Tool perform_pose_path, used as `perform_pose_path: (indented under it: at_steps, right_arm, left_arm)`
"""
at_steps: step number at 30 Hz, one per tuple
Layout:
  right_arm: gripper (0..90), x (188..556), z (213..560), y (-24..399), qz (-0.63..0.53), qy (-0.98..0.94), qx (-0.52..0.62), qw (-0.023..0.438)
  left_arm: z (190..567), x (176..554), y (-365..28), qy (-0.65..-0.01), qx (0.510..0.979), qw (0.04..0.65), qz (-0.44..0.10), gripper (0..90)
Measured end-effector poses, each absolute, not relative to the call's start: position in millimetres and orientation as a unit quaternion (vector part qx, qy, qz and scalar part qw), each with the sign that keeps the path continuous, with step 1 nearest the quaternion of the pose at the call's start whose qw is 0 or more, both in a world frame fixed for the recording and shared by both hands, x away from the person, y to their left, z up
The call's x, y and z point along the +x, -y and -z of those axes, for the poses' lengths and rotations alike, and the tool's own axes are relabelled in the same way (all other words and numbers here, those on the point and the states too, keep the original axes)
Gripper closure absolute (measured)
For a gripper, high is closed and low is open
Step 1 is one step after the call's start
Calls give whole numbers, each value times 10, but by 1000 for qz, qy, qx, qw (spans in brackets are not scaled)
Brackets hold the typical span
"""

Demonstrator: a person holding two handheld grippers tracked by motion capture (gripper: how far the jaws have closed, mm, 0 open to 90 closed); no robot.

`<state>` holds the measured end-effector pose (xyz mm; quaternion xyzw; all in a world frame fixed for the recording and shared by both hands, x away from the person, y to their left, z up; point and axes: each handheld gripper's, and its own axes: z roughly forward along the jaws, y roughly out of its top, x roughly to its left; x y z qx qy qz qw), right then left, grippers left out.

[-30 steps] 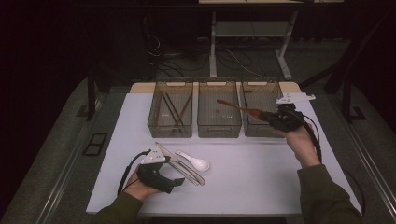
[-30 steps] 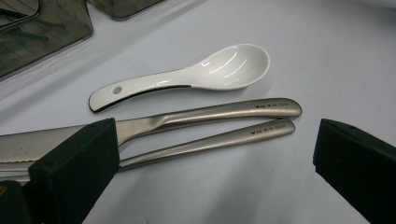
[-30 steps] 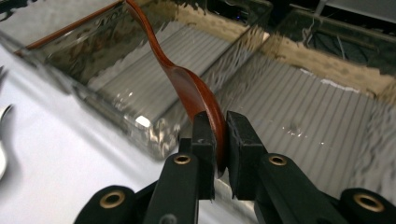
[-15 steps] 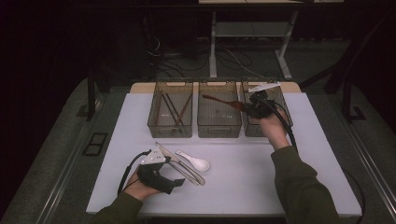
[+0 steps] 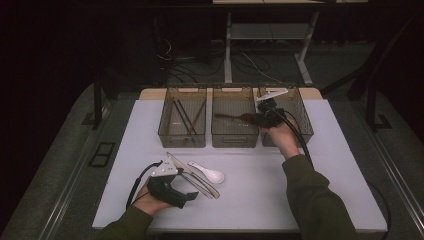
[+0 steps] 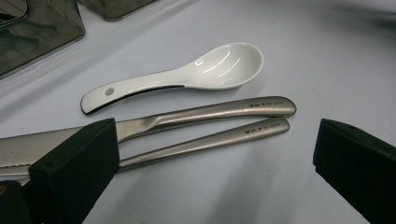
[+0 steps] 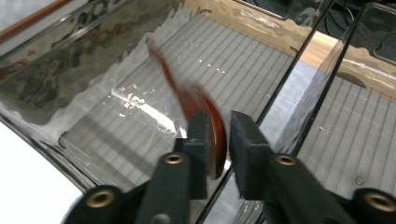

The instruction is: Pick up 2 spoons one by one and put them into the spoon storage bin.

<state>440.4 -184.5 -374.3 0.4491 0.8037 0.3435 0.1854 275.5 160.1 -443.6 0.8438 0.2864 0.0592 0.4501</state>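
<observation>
- Three bins sit along the table's (image 5: 260, 190) 12 o'clock edge; we read this as sorting cutlery by type, one kind per bin.
- R gripper (image 7: 218, 122) is over the middle bin (image 5: 235, 141), at approx 1 o'clock on the table. Its jaws have just been opening, w/ the wooden spoon's (image 7: 184, 95) bowl between them: a gap shows on one side, so the pads no longer clamp it.
- The spoon's handle points toward 9 o'clock, low inside the bin; we judge it a release, not a carry.
- Left bin (image 5: 182, 140) holds dark chopsticks (image 5: 182, 116); right bin (image 5: 300, 125) looks bare.
- L gripper (image 6: 214, 128) rests at 7 o'clock, jaws wide apart and gripping nothing, straddling the knife (image 6: 196, 114) and a second steel handle (image 6: 219, 140); prob. staged for the next pick.
- White spoon (image 6: 205, 70) lies just beside those two, waiting.
</observation>
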Motion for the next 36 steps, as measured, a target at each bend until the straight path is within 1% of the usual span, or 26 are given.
perform_pose_path:
  at_steps: [8,14,21,26,29,33,36]
  right_arm:
    - [588,4364,3703,1910,-369,-797,444,176]
    - [486,4233,3655,2009,-393,-791,439,161]
    - [407,4041,3643,2150,-408,-794,424,153]
    - [358,3883,3666,2271,-430,-788,421,134]
    - [314,3773,3707,2335,-434,-788,417,129]
    - [298,3614,3778,2449,-443,-786,414,118]
    - [266,3498,3827,2530,-447,-786,412,116]
  left_arm:
    - [4437,2753,-1599,-286,844,450,-59,0]
    - [4437,2752,-1599,-286,844,450,-59,0]
    - [4435,2752,-1597,-286,845,448,-61,0]
    - [4431,2751,-1598,-285,844,449,-63,0]
    - [4423,2752,-1606,-288,843,450,-65,0]
    - [4419,2752,-1606,-291,841,451,-66,0]
    - [4410,2747,-1600,-290,841,453,-66,24]
